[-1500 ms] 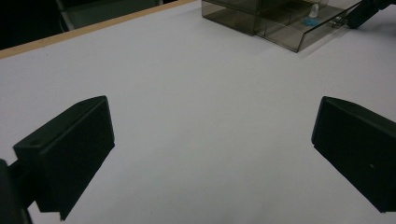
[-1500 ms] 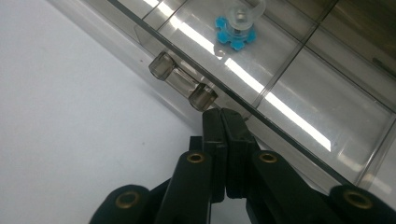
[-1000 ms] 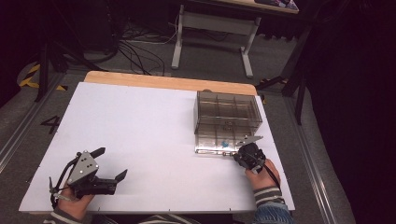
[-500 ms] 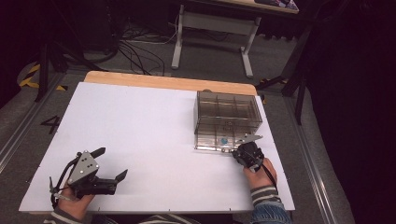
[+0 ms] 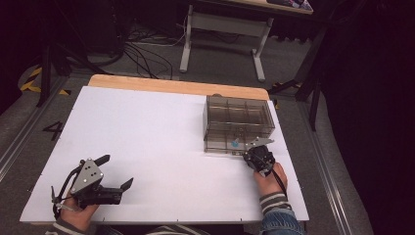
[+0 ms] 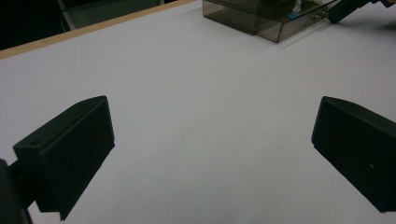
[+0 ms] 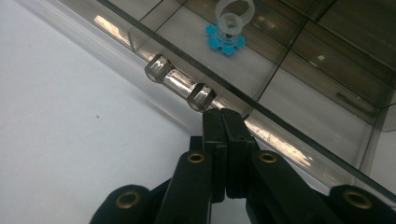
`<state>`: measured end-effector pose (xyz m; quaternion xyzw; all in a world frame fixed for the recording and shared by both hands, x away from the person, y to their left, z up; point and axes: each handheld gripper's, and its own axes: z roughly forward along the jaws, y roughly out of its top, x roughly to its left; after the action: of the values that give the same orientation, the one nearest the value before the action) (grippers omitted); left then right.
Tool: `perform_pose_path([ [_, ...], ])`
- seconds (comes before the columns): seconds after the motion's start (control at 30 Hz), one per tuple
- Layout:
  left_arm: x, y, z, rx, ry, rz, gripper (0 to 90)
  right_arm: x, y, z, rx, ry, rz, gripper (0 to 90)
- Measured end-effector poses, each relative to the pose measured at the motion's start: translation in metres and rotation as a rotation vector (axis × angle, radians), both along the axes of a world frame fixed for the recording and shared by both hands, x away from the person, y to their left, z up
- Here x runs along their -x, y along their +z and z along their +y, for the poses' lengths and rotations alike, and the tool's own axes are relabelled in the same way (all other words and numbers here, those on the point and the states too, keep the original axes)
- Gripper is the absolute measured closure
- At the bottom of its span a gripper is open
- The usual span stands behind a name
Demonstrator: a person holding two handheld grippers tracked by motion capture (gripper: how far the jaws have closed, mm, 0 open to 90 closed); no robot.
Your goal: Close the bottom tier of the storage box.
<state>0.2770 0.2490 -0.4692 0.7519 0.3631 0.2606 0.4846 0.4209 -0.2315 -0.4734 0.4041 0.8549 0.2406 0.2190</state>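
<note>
L gripper [image 5: 117,172] spread wide, empty, low over white desk [image 5: 156,127]. R gripper [image 7: 223,122] pinched closed at smoky clear-plastic compartment box [image 5: 238,123], tips by its clear handle [image 7: 180,82], prob. touching. Blue-based small part [image 7: 226,43] inside, blurry.

Dim room, bright white table [image 5: 161,147] w/ soft shadows — glare streaks on clear box [image 7: 261,107]; high view grainy.

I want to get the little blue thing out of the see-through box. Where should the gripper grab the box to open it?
Probably the small clear bar handle on the smoky box's front edge. It sticks out toward the person, so come from the near side, low over the table, jaws above and below the bar. The right gripper is shut, tips by the handle's end, so it must open first.
</note>
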Motion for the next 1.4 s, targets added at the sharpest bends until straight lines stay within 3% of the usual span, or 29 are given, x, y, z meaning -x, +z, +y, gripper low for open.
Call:
perform_pose_path([
  [1.0, 0.017, -0.001, 0.013, 0.003, 0.066, 0.002, 0.0, -0.03, -0.001, 0.001, -0.016, -0.027, -0.051, 88.9],
  [1.4, 0.02, -0.002, 0.015, -0.002, 0.078, 0.004, 0.0, -0.038, 0.0, 0.001, -0.047, -0.032, -0.067, 88.9],
])
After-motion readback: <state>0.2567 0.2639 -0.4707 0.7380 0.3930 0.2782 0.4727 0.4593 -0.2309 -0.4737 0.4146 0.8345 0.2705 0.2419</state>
